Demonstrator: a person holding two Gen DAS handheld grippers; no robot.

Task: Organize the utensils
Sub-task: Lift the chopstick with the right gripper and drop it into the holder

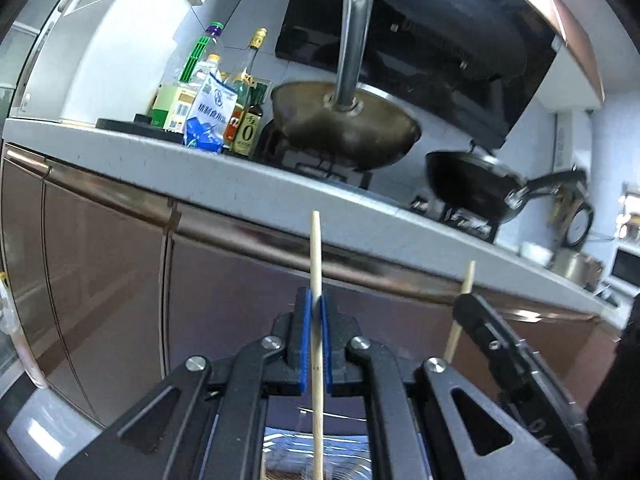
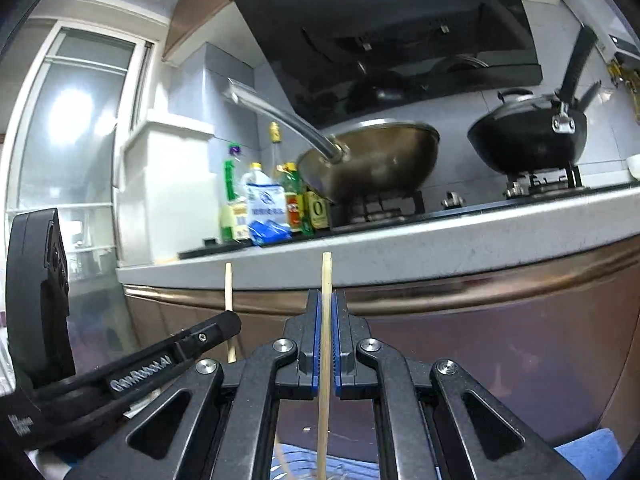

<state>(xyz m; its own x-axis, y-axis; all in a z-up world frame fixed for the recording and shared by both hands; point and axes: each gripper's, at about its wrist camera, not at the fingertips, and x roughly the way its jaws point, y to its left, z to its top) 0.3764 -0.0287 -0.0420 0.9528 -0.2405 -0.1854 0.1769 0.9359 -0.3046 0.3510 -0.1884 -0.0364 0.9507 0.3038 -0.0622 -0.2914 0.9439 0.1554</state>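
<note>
My left gripper (image 1: 316, 304) is shut on a light wooden chopstick (image 1: 316, 264) that stands upright between its blue pads, in front of the brown cabinet doors. My right gripper (image 2: 326, 300) is shut on a second wooden chopstick (image 2: 326, 280), also upright. Each gripper shows in the other's view: the right one at the right of the left wrist view (image 1: 476, 316) with its chopstick (image 1: 467, 278), the left one at the lower left of the right wrist view (image 2: 224, 326) with its chopstick (image 2: 229, 286). What lies below the grippers is mostly hidden.
A grey countertop (image 1: 224, 172) runs above brown cabinet doors (image 1: 100, 240). On it stand several bottles and a blue-white bag (image 1: 210, 116), a steel wok (image 1: 344, 124) and a black pan (image 1: 472, 184) on the stove, under a black range hood (image 2: 384, 32).
</note>
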